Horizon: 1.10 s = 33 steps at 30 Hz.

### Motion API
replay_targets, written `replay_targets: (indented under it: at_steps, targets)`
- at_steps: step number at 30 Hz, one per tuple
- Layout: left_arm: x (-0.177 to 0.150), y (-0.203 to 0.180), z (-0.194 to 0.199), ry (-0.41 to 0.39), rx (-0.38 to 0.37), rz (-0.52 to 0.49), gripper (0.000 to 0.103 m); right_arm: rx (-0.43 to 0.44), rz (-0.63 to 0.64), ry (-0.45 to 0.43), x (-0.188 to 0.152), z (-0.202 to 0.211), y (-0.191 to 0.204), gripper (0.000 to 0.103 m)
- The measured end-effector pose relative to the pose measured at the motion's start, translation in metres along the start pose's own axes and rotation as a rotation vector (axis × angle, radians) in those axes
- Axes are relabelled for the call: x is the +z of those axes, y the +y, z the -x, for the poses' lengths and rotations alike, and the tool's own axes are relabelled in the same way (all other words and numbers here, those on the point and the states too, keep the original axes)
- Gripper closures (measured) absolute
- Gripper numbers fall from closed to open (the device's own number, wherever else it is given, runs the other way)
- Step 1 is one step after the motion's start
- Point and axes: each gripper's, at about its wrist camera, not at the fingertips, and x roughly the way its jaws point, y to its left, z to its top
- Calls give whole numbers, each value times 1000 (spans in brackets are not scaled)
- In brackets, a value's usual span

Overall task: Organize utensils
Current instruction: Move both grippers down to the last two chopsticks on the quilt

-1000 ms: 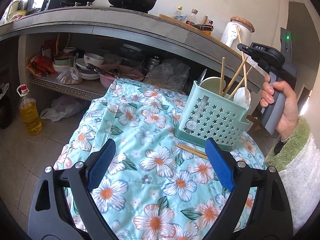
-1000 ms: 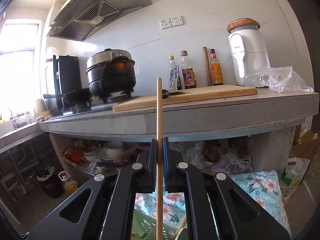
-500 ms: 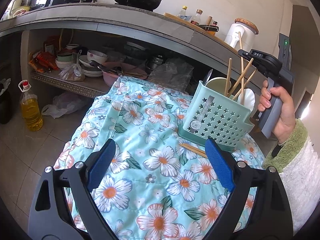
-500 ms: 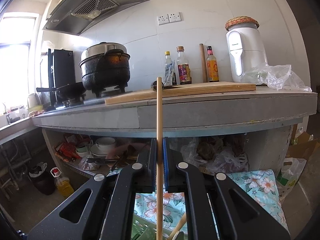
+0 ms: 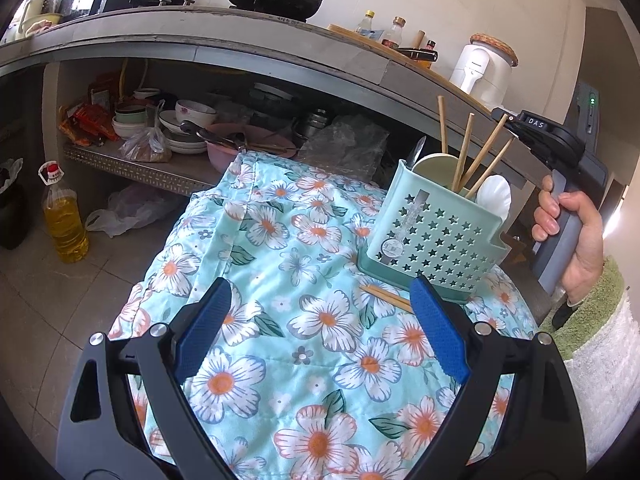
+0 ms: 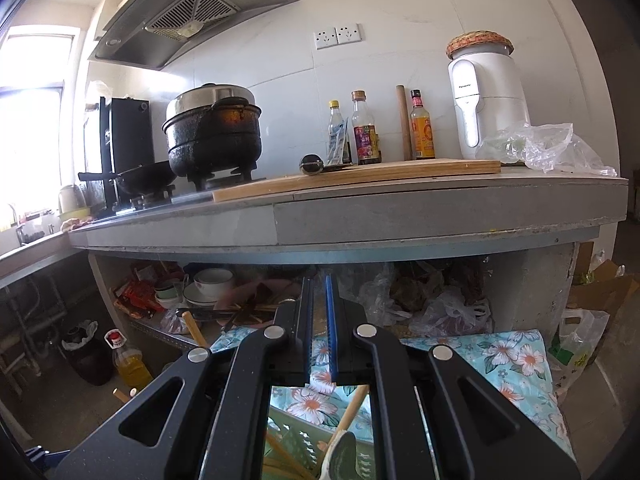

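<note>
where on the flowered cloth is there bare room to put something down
Free: the broad stretch of flowered cloth left of the green caddy, reaching the far edge, and the near patch between the left gripper jaws. Crowded: the caddy's foot, where loose chopsticks lie.

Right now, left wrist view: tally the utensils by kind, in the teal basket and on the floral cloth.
Wooden chopsticks standing in the teal star-hole plastic basket: 4
Wooden chopsticks lying on the floral cloth: 2
White spoon: 1
Grey metal utensil, kind unclear: 1
Total: 8
</note>
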Motion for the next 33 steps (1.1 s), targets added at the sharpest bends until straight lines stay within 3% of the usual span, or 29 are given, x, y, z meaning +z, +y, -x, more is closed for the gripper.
replay_targets:
  at_steps: [9, 11, 13, 17, 20, 22, 24, 33]
  targets:
    - [-3, -9, -5, 24, -5, -14, 16, 73, 51, -22, -5, 84, -10, 95]
    - [-5, -11, -8, 43, 0, -15, 14, 109, 71, 7, -14, 101, -11, 88]
    - [-7, -14, -13, 69, 7, -18, 14, 141, 86, 56, -28, 112, -12, 68]
    - [-16, -21, -28, 149, 53, -30, 14, 181, 123, 227, -71, 115, -12, 59]
    - [-28, -23, -44, 233, 117, -27, 14, 176, 112, 414, -108, 99, -15, 58]
    - [-38, -22, -57, 307, 161, -32, 14, 128, 112, 544, -131, 83, -19, 58]
    - [-48, -21, -68, 366, 199, -35, 14, 103, 100, 627, -146, 72, -24, 58]
    - [-65, -26, -84, 397, 266, -102, 9, 144, 61, 768, -172, 30, -51, 58]
